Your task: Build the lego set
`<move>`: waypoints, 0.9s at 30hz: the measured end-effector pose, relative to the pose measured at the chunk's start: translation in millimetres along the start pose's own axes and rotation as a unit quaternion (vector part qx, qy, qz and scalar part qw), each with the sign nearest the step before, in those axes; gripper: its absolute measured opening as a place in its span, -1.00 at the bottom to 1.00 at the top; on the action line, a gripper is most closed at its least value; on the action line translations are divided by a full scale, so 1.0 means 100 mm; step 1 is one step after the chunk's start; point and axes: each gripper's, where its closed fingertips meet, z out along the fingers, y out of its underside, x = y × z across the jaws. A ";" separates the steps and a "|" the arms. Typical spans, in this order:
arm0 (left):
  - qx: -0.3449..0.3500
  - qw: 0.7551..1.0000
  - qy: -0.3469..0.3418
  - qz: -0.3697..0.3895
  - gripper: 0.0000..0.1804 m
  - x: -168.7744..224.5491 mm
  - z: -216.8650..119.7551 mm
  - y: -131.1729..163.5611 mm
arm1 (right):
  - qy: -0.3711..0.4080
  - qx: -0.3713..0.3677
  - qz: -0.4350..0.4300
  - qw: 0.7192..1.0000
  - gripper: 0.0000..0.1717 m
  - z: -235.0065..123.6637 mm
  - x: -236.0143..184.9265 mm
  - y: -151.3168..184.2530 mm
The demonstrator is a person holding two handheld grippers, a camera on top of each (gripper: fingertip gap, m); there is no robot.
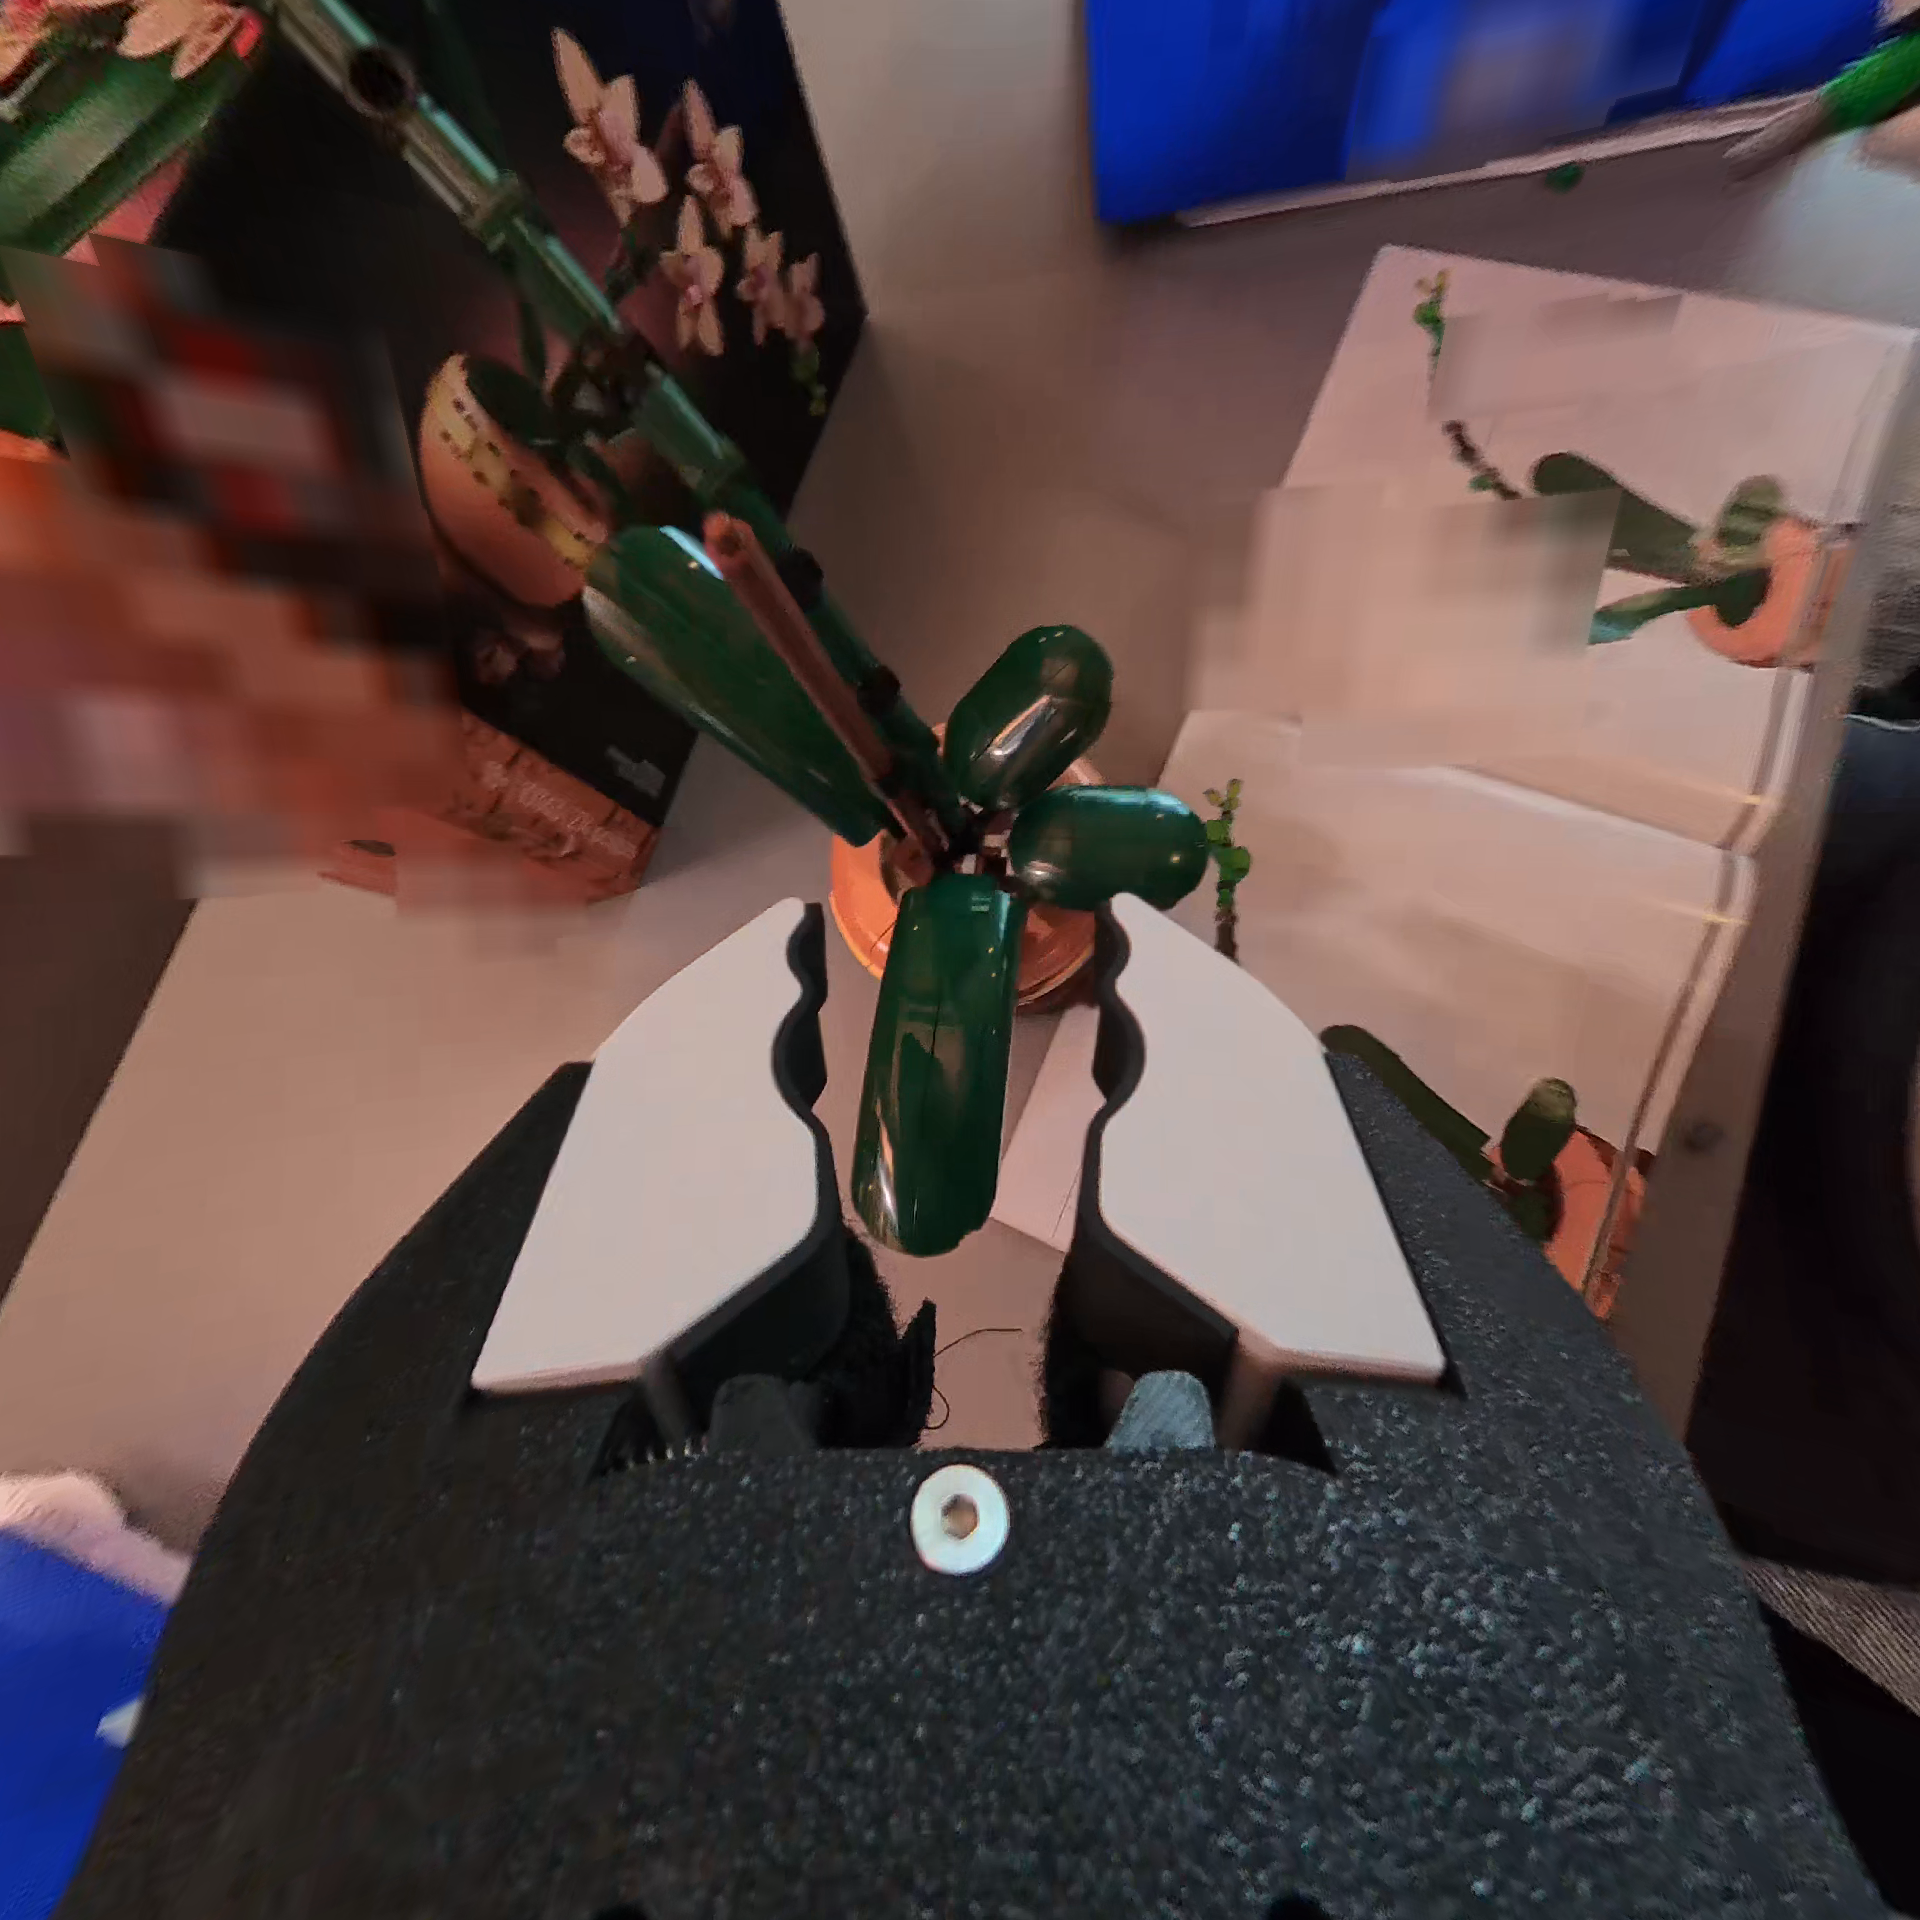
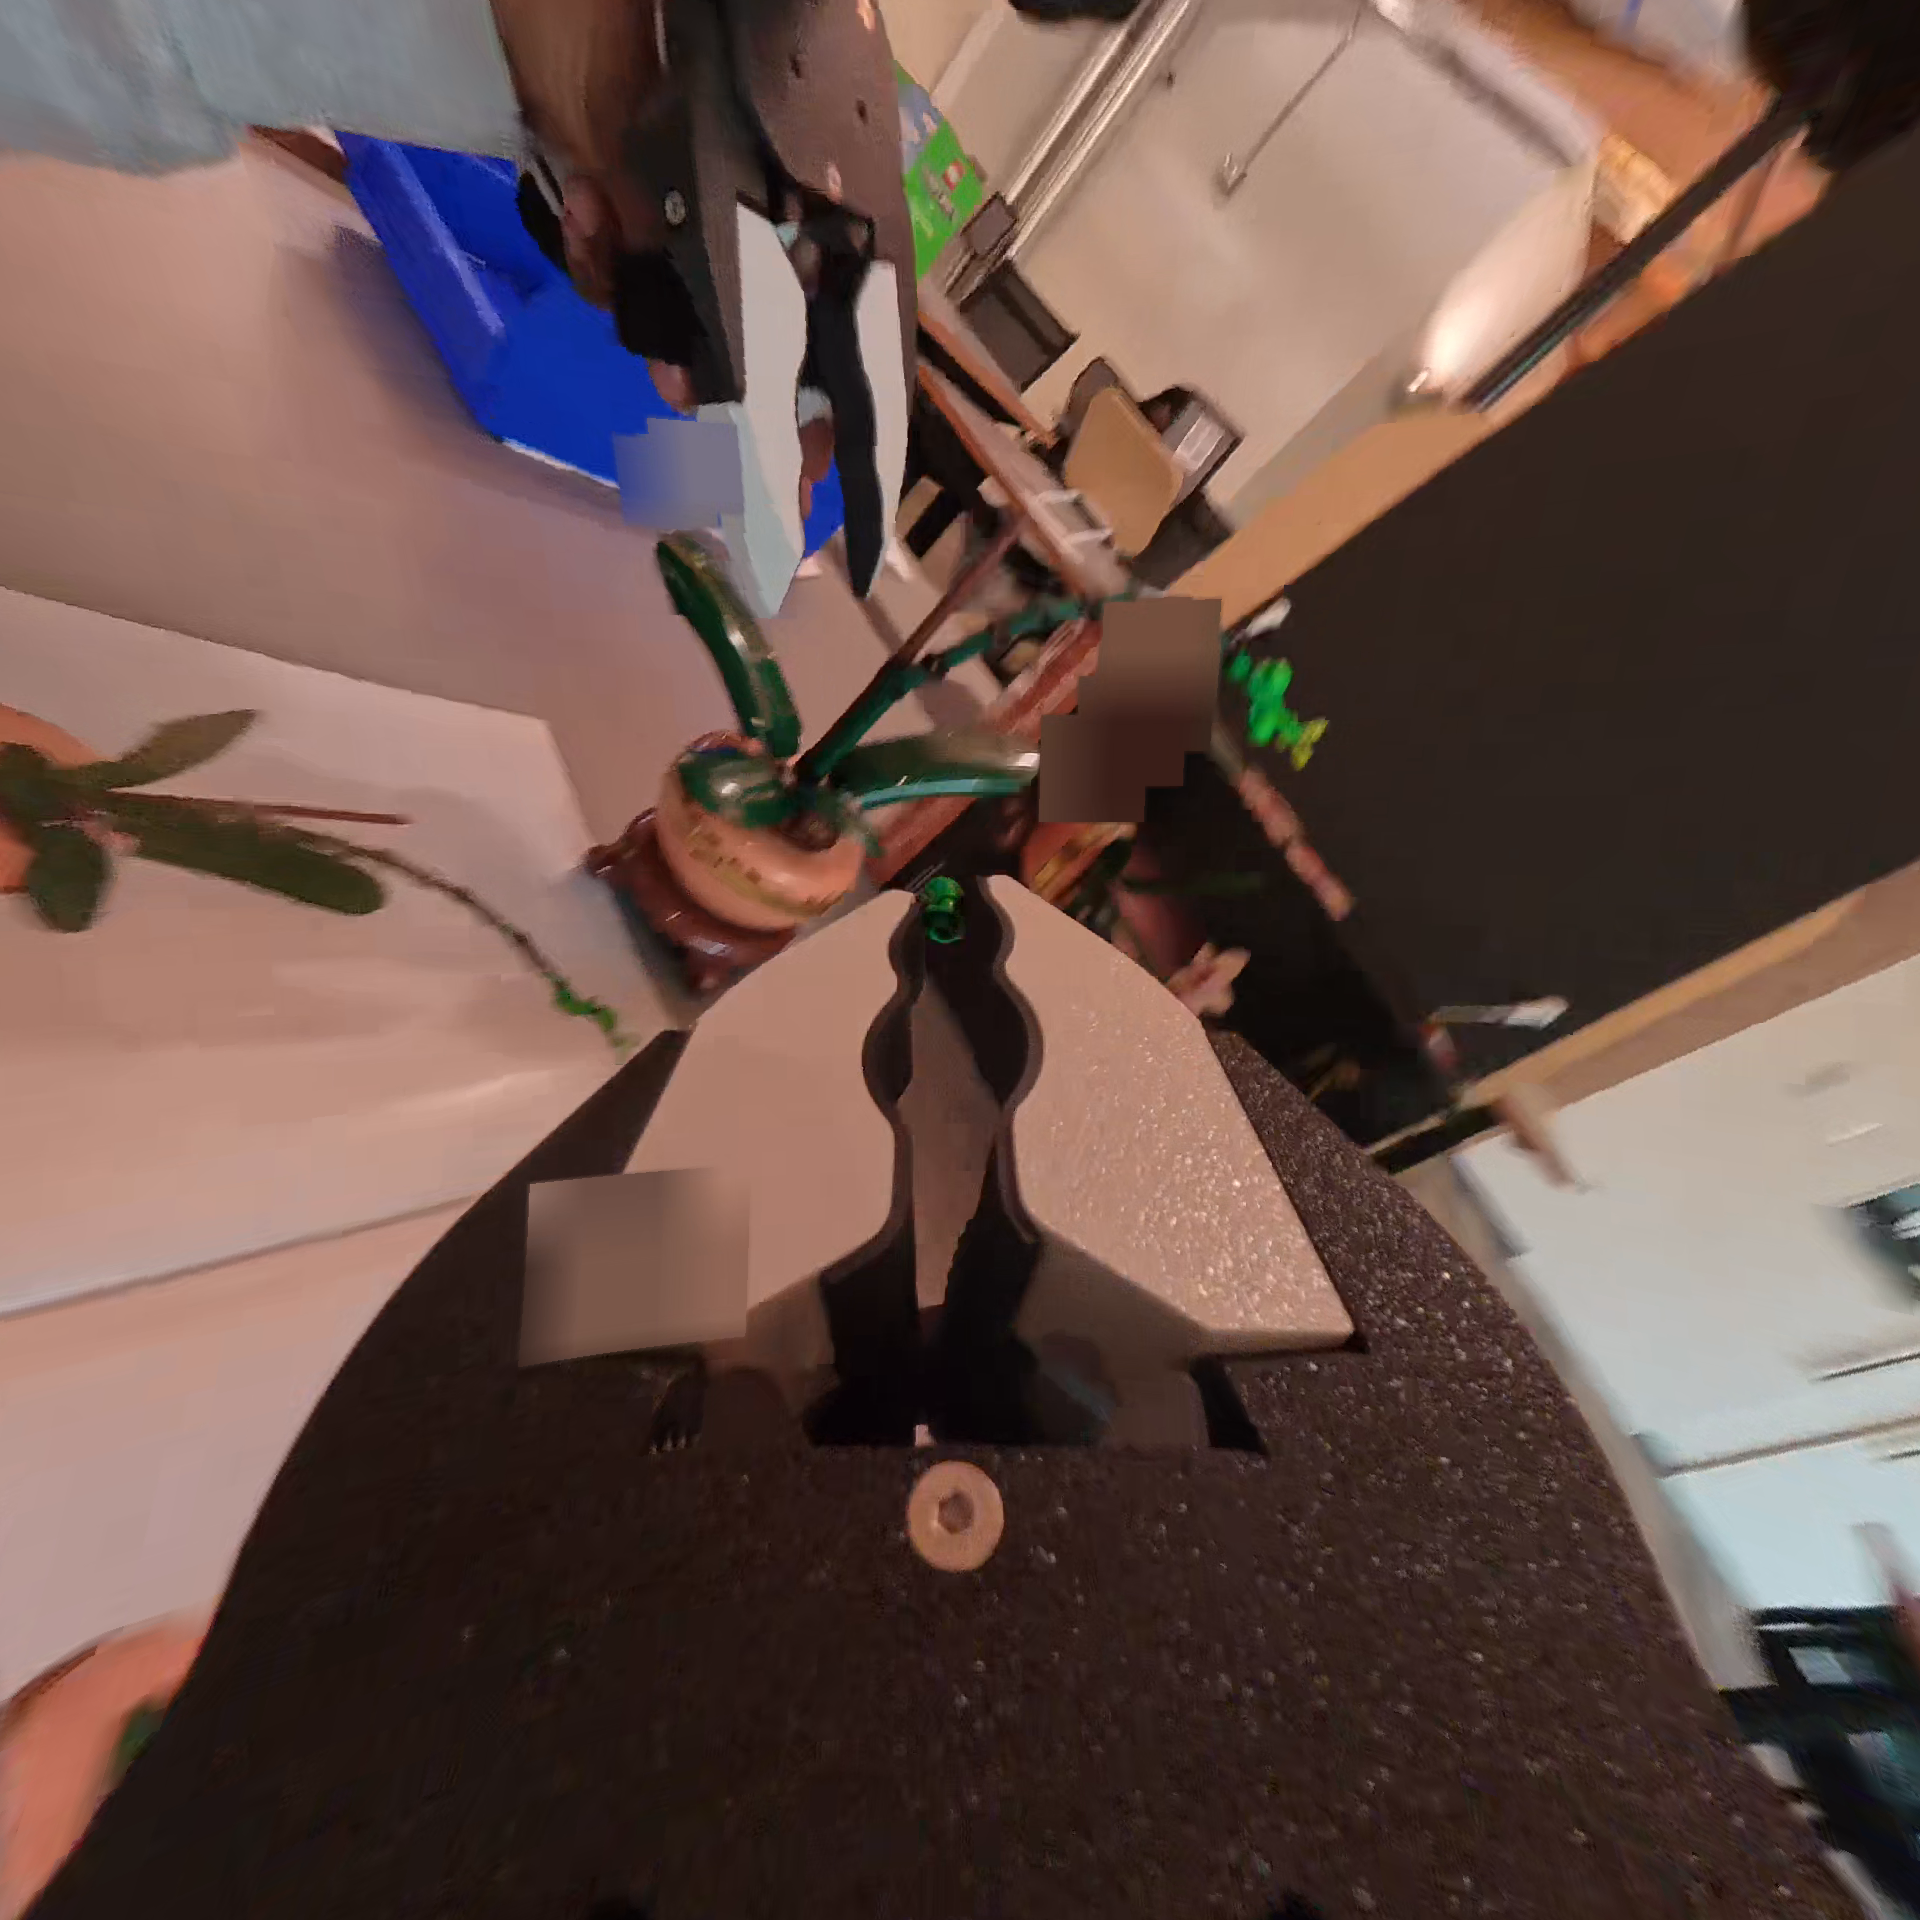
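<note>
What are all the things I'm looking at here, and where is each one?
Toy plant: one, dark green leaves in an orange pot, table centre, a leaf between the left fingers, untouched.
Small bright green piece: one, pinched at the right fingertips.
Box with flower pictures: one, dark, behind the plant.
Open booklet: one, white, right of the plant.
Blue bin: one, far side.
Table: one, pale.
Left gripper: open.
Right gripper: closed on the piece.

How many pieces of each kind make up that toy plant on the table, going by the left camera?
Dark green leaves: 4
Terracotta pot: 1
Brown stick: 1
Green segmented stem: 1
Total: 7
</note>
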 end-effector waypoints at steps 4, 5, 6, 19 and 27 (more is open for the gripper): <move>0.020 0.998 0.051 -0.004 -0.51 -0.04 0.05 -0.09 | 0.060 0.037 -0.181 0.981 -0.93 0.43 0.02 -0.30; 0.035 0.998 0.057 -0.006 -0.54 -0.05 0.06 -0.12 | 0.071 0.052 -0.230 0.969 -0.93 0.52 -0.01 -0.34; 0.051 0.997 0.065 -0.006 -0.57 -0.05 0.08 -0.14 | 0.068 0.072 -0.266 0.959 -0.92 0.60 -0.06 -0.35; 0.122 0.981 0.150 0.010 -0.67 -0.13 0.18 -0.18 | -0.081 0.223 -0.173 0.956 -0.92 1.22 -0.04 -0.10; 0.142 0.968 0.208 0.015 -0.73 -0.16 0.18 -0.23 | -0.065 0.243 -0.205 0.946 -0.92 1.30 0.05 -0.03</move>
